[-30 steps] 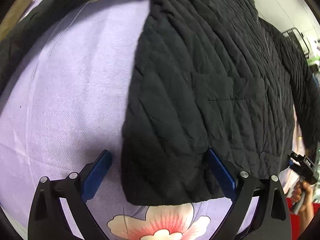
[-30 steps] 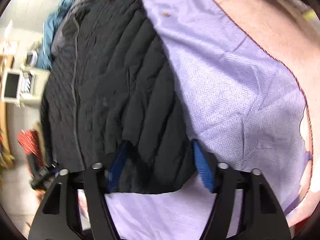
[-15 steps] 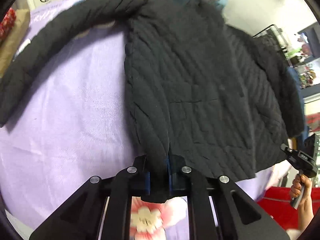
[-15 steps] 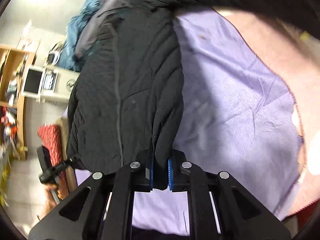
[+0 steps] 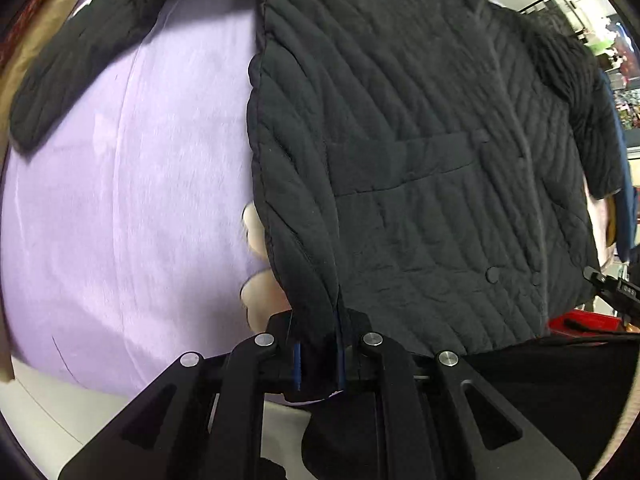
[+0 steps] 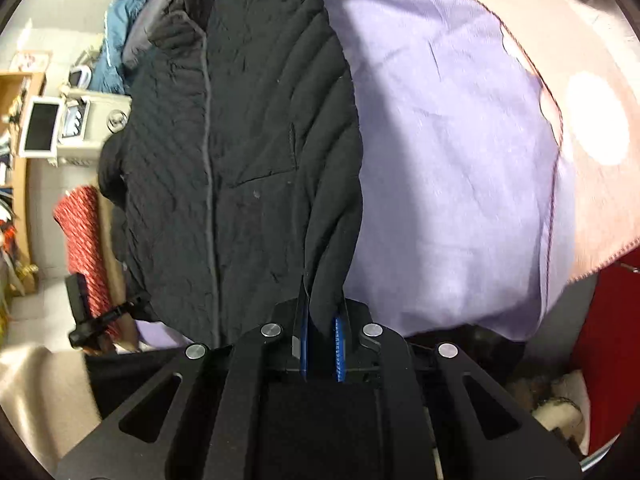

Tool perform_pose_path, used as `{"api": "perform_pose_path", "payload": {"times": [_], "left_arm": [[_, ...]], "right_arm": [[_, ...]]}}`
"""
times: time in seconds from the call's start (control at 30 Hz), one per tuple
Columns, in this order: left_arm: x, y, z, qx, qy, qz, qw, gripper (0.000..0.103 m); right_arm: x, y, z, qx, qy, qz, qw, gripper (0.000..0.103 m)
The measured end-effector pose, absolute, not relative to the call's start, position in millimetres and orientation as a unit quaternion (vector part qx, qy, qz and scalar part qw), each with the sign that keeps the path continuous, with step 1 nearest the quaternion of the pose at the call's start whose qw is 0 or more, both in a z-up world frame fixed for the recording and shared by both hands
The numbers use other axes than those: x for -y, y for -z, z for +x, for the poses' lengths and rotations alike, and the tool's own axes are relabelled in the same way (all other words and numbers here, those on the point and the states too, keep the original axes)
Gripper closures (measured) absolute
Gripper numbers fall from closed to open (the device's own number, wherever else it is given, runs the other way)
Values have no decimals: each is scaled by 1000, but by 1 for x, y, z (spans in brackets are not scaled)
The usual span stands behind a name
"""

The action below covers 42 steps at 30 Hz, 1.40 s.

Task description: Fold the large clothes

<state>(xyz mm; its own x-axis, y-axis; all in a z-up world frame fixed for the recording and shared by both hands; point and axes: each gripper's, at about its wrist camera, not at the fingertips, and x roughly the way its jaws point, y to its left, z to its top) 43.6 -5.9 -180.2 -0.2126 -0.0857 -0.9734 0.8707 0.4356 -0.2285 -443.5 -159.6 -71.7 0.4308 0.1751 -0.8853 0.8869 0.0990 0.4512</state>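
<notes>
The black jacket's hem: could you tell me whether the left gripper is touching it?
Touching. The left wrist view shows the left gripper with its fingers pinching the black jacket hem between them.

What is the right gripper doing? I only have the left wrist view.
Observer: The right gripper is shut on the jacket hem, its jaws having just closed on the fabric.
Operator: What lies beside the jacket there?
Observer: A purple sheet, and beyond its edge a pink blanket.
Operator: Anything on the other side?
Observer: A blue garment lies near the jacket's collar, and a white appliance stands off the bed.
</notes>
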Motion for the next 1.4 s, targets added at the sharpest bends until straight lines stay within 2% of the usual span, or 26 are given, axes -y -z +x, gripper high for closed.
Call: {"api": "perform_pose_path", "payload": {"times": [0.1,0.17,0.23,0.33,0.37,0.5,0.6,0.73,0.87,1.0,1.1,1.13,1.17,1.3,1.4], "left_arm": [[29,199,45,-652,417,312,551,89],[41,215,46,-655,398,329,551,72],[47,222,51,-653,393,334,554,61],[50,222,66,-652,375,338,565,37],[43,218,75,-651,372,331,572,36],[34,185,101,-611,351,320,633,35],[58,160,100,-548,372,345,665,35],[97,150,79,-494,431,382,651,34],[140,177,30,-474,474,415,615,34],[134,219,5,-478,461,469,583,34],[137,229,9,-467,461,477,585,25],[138,231,11,-462,461,482,585,18],[141,237,17,-457,459,489,584,5],[155,254,43,-495,458,489,554,5],[168,263,55,-511,458,494,533,5]], "right_arm": [[164,89,-434,-475,318,584,577,93],[167,97,-420,-520,325,539,578,90],[167,102,-411,-547,329,513,574,86],[168,97,-405,-572,348,475,571,70],[168,92,-402,-573,357,468,570,64],[173,58,-399,-580,417,408,569,60],[179,33,-374,-570,410,367,610,55],[179,30,-318,-584,344,323,660,52],[162,53,-254,-609,272,303,680,52],[142,97,-227,-654,251,282,656,52],[140,112,-224,-663,267,276,643,49],[140,115,-224,-662,276,277,639,48],[140,116,-225,-663,282,276,636,45],[137,128,-214,-667,322,266,617,34],[130,144,-193,-675,367,252,589,12]]}}
